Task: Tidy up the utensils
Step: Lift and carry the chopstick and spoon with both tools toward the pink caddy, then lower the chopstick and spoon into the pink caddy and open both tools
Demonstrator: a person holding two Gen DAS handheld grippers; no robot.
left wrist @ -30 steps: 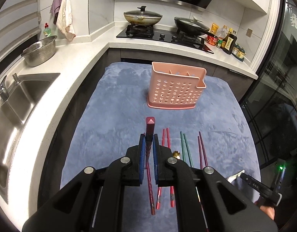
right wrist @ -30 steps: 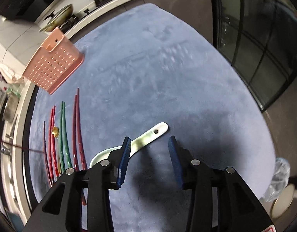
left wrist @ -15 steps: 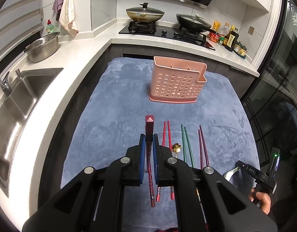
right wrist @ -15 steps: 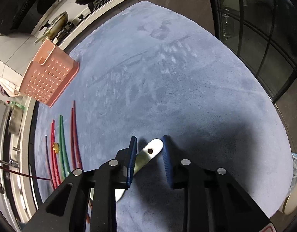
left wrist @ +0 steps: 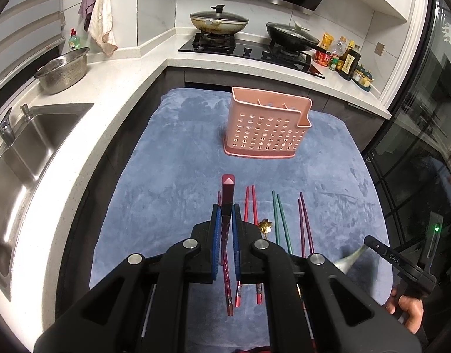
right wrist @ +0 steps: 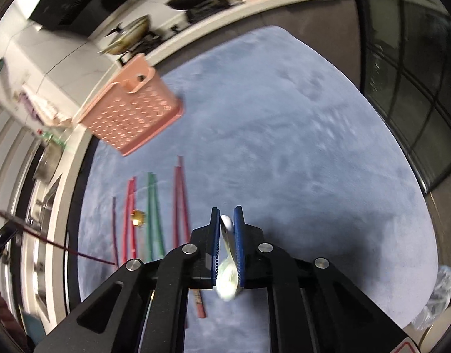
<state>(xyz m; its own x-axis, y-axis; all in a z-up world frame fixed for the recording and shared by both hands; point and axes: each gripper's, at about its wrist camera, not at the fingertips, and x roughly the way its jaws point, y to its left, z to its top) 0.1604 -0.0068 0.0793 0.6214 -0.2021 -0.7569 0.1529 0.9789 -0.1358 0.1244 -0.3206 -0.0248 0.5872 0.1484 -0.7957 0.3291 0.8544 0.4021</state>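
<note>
Kitchen counters, a sink and a stove with two pans frame a table covered in a blue-grey cloth, where a utensil sort is only beginning. At centre, the left claw is clamped on a dark red chopstick, which stands steeply between the blue pads with its square end poking up past the fingertips and its thin end slanting down toward the cloth. The right claw is closed on the handle of a pale spoon, its bowl hanging back under the fingers and clear of the cloth, as far as the blurred right view shows. Just beyond the left claw lie the utensils not yet sorted: a single thin dark chopstick, a red pair, a green pair, a purple pair and a small gold-topped piece between the red and green pairs, all in a row on the cloth. Farther off, well apart from both claws, stands the pink perforated holder, upright on its tray; the compartments visible in the left view hold nothing. By this evidence nothing is stowed: two pieces are in hand, and both must cross the open cloth to the holder, with the rest of the row to follow.
</note>
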